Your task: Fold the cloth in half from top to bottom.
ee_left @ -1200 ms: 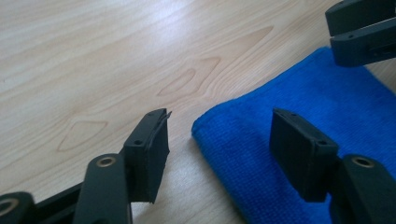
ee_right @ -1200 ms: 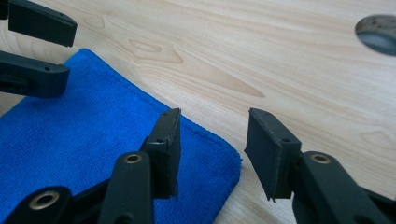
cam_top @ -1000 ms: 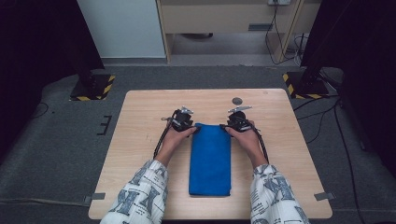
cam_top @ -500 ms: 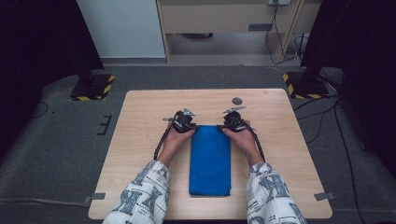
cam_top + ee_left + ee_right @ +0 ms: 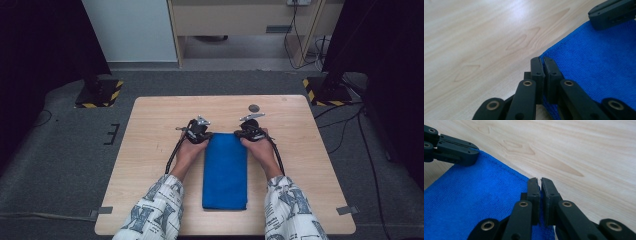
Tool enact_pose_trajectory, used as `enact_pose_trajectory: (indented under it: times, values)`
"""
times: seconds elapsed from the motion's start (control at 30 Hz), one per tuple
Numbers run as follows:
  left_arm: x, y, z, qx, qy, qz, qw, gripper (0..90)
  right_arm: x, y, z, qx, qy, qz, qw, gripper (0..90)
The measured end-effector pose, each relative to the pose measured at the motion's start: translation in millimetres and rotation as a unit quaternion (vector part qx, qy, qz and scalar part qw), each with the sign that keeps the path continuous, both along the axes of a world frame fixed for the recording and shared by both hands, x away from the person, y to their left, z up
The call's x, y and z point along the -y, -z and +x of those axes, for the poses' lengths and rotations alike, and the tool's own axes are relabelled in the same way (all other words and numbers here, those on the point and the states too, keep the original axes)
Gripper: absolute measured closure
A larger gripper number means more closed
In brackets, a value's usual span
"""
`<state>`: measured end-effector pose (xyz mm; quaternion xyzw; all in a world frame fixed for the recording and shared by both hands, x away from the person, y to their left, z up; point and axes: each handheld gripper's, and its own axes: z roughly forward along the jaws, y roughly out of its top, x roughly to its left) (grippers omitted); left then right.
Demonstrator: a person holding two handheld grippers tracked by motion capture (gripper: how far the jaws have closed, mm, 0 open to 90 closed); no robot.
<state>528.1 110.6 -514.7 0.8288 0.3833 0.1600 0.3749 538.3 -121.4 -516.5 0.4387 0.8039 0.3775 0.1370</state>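
Blue cloth (image 5: 225, 170) lies folded in a long strip on the table (image 5: 150, 125), between the forearms. Left gripper (image 5: 543, 65) and right gripper (image 5: 539, 185) have just been closing, and each now pinches a far corner of the cloth, likely so both corners can be lifted together and kept square for the next fold

We see a blue terry cloth (image 5: 225, 170), folded into a long rectangle, lying flat and lengthwise on the table's middle, near edge toward us.
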Motion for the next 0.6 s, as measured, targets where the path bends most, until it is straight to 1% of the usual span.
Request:
enact_pose_trajectory:
  times: [0.1,0.13,0.2,0.27,0.3,0.33,0.37,0.43,0.47,0.5,0.57,0.6]
  values:
    - [1.8,-9.1,-2.1,0.011,0.002,-0.002,0.9999,87.3,3.3,-7.6,-1.1,0.008,0.001,0.009,0.9999,86.7]
    - [1.8,-9.1,-2.1,0.011,0.002,-0.002,0.9999,87.4,3.3,-7.6,-1.1,0.008,0.001,0.009,0.9999,86.7]
    - [3.3,-17.0,-3.0,0.022,0.001,-0.003,0.9998,87.3,5.5,-15.0,-1.5,0.015,0.001,0.014,0.9998,86.9]
    - [3.4,-19.7,-2.9,0.024,0.001,-0.004,0.9997,87.3,6.3,-17.6,-1.2,0.017,-0.001,0.014,0.9998,86.9]
    - [1.9,-25.2,-2.2,0.032,-0.005,-0.015,0.9994,87.3,8.4,-24.8,0.5,0.023,0.0,0.022,0.9995,87.1]
    - [1.9,-25.2,-2.2,0.032,-0.005,-0.015,0.9994,87.3,8.4,-24.8,0.5,0.023,0.0,0.022,0.9995,87.1]
    - [0.7,-30.9,-0.8,0.036,-0.006,-0.019,0.9992,87.3,9.8,-30.4,2.1,0.027,-0.001,0.025,0.9993,87.2]
    - [0.8,-36.3,0.1,0.043,-0.005,-0.018,0.9989,87.3,10.2,-36.5,3.4,0.033,-0.003,0.029,0.999,87.3]
    - [0.8,-36.3,0.1,0.043,-0.005,-0.018,0.9989,87.3,10.2,-36.5,3.4,0.033,-0.003,0.029,0.999,87.3]
    - [-0.1,-41.3,1.1,0.048,-0.008,-0.026,0.9985,87.3,10.1,-42.3,4.6,0.038,-0.003,0.033,0.9987,87.3]
    - [-0.9,-45.9,1.7,0.055,-0.012,-0.032,0.9979,87.3,10.4,-47.4,5.8,0.043,-0.004,0.035,0.9985,87.4]
    - [-1.6,-48.0,1.8,0.06,-0.015,-0.038,0.9974,87.3,10.3,-50.0,6.2,0.046,-0.003,0.036,0.9983,87.4]
